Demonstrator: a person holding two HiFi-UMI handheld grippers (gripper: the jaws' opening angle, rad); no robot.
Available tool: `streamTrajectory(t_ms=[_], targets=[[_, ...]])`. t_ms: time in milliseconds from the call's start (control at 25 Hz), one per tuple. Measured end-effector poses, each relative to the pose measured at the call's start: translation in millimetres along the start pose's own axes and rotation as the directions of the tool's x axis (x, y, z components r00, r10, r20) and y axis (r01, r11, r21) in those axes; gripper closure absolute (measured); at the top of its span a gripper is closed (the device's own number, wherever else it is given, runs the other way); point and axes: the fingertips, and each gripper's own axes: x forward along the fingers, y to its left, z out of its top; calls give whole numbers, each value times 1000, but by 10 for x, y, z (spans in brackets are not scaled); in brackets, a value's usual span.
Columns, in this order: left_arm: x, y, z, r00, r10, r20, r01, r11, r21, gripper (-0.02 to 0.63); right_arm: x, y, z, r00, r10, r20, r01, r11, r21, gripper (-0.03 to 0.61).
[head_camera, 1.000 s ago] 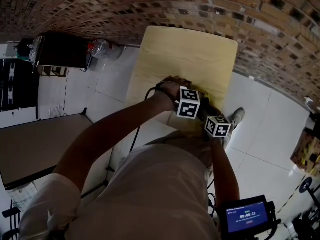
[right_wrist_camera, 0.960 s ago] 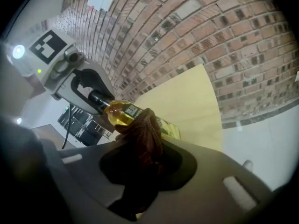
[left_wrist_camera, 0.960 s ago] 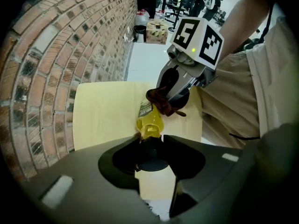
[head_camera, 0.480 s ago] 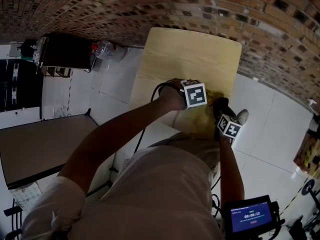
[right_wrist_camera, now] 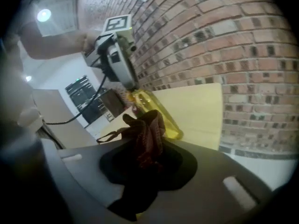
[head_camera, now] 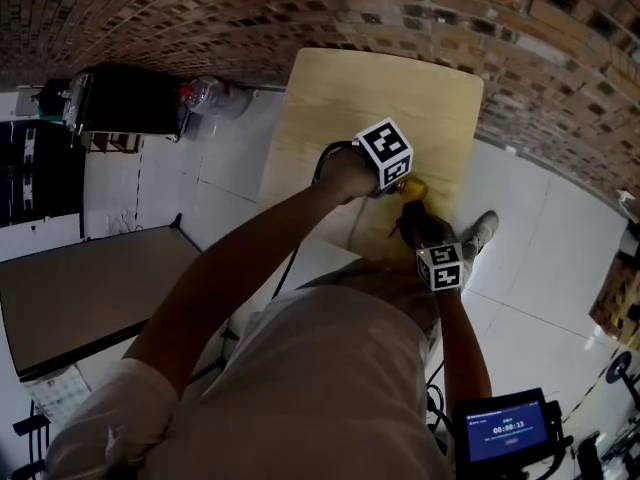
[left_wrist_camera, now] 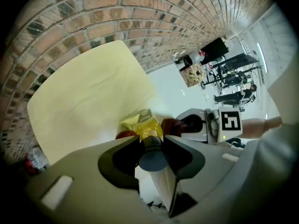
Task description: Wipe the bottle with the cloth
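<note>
Left gripper (left_wrist_camera: 150, 140) fingers clamp yellow bottle (left_wrist_camera: 140, 124) near cap (left_wrist_camera: 153, 158); right gripper (right_wrist_camera: 145, 141) fingers pinch cloth (right_wrist_camera: 148, 127) just beside it. Gripper views only; head view hides both grips. Bottle over bench (head_camera: 370, 98) near right edge, open surface toward wall (head_camera: 200, 18)

The table (head_camera: 350, 98) is set against the brick wall (head_camera: 300, 18). The bottle (left_wrist_camera: 140, 124) is held over the table in the left hand-held gripper (left_wrist_camera: 151, 143). The cloth (right_wrist_camera: 148, 127) is held in the right hand-held gripper (right_wrist_camera: 147, 149), just beside the bottle.

table (head_camera: 330, 88) | left tongs (head_camera: 397, 182) at yellow bottle (head_camera: 413, 187) | right tongs (head_camera: 412, 226) just beside
</note>
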Motion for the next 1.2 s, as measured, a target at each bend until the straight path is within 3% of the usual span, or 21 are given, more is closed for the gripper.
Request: streamTrajectory(t_ms=[80, 160, 280, 440, 720, 800, 920, 960, 1040, 1200], targets=[[4, -4, 7, 1000, -9, 5, 9, 1000, -26, 436, 162, 268, 135, 998, 69, -9, -70, 996, -60, 491], [7, -10, 10, 1000, -13, 11, 13, 999, -42, 436, 306, 416, 242, 994, 106, -9, -106, 994, -35, 491], [12, -15, 21, 1000, -13, 19, 13, 999, -46, 436, 456, 342, 345, 995, 91, 26, -94, 986, 139, 491], [22, -6, 23, 1000, 3, 23, -2, 1000, -24, 436, 515, 87, 293, 998, 41, 42, -54, 923, 382, 491], [51, -67, 3, 1000, 2, 31, -3, 1000, 5, 436, 491, -381, -82, 1000, -18, 14, 4, 740, 673, 491], [62, -73, -8, 999, -1, 34, 0, 1000, 8, 436, 484, -518, -183, 999, -44, 7, 24, 653, 757, 491], [57, -69, -13, 999, 13, 43, -14, 1000, 22, 436, 415, -707, -267, 994, -105, 27, 26, 478, 878, 491], [52, -65, -14, 999, 26, 44, -27, 999, 32, 436, 379, -758, -282, 992, -125, 35, 23, 437, 899, 491], [53, -64, -25, 998, 59, 36, -61, 996, 62, 436, 276, -860, -304, 984, -169, 48, 24, 401, 916, 491], [71, -103, -52, 992, 123, 20, -124, 984, 128, 436, -14, -1109, -334, 961, -263, 87, 25, 395, 918, 491]])
